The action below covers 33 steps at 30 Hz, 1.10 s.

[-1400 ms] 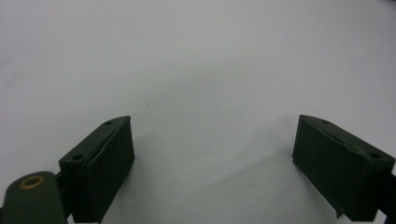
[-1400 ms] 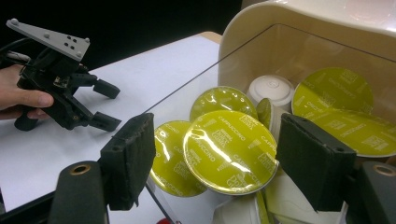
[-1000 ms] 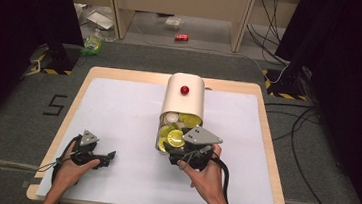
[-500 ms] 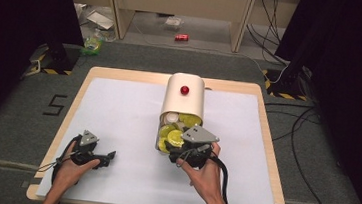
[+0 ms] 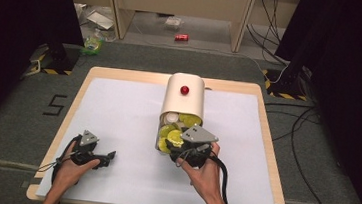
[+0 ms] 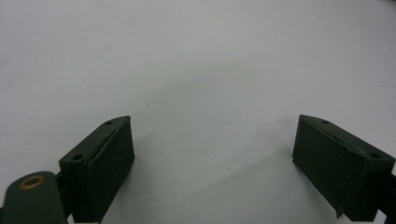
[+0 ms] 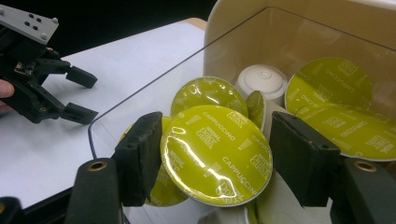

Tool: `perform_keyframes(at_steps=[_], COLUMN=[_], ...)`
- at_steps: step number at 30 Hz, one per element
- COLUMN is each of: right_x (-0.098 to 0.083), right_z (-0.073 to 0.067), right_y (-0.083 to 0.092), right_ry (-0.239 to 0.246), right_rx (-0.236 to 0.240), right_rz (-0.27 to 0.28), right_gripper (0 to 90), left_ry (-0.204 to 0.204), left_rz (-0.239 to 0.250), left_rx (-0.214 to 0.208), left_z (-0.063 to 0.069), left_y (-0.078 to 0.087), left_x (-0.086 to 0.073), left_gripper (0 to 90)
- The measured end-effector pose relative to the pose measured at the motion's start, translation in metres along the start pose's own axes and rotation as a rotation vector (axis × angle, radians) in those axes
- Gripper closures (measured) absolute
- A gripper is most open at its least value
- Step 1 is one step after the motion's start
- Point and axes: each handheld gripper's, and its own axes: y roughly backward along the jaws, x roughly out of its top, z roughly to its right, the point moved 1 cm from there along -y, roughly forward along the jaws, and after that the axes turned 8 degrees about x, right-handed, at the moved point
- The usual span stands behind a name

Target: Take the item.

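The fingers [image 7: 140, 156] of the right gripper [image 7: 215, 161] have just been closing on a yellow-green cappuccino capsule [image 7: 217, 154]; both seem to touch its rim, though the right contact is hard to judge. The capsule lies at the mouth of a cream container [image 5: 183, 102], tipped on the worktop [image 5: 118, 111] with more capsules [image 7: 329, 81] heaped behind. At nine o'clock the left gripper [image 5: 94, 158] rests, fingers [image 6: 100, 163] wide over bare white. The right gripper view reads the lid print.

A wooden table [image 5: 265, 140] carries a white sheet [image 5: 127, 122]. On it, a cream box [image 5: 184, 100] lies just beyond the right claw [image 5: 180, 151].
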Motion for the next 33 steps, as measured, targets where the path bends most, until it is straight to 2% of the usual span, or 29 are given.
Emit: perform_keyframes(at_steps=[11,19,33], right_x=[0.0,0.001,0.008], right_z=[-0.002,-0.002,-0.005], right_y=[-0.001,0.001,0.016], right_ry=[0.029,0.022,0.022], right_rx=[-0.011,-0.003,0.008], right_rz=[-0.014,0.01,0.053], right_gripper=[38.4,39.2,39.3], left_ry=[0.0,0.0,0.001], left_rz=[0.0,0.0,0.0], left_rx=[0.0,0.0,0.0], left_z=[0.0,0.0,0.0], left_y=[0.0,0.0,0.0], left_x=[0.0,0.0,0.0], left_gripper=[11.8,11.8,11.8])
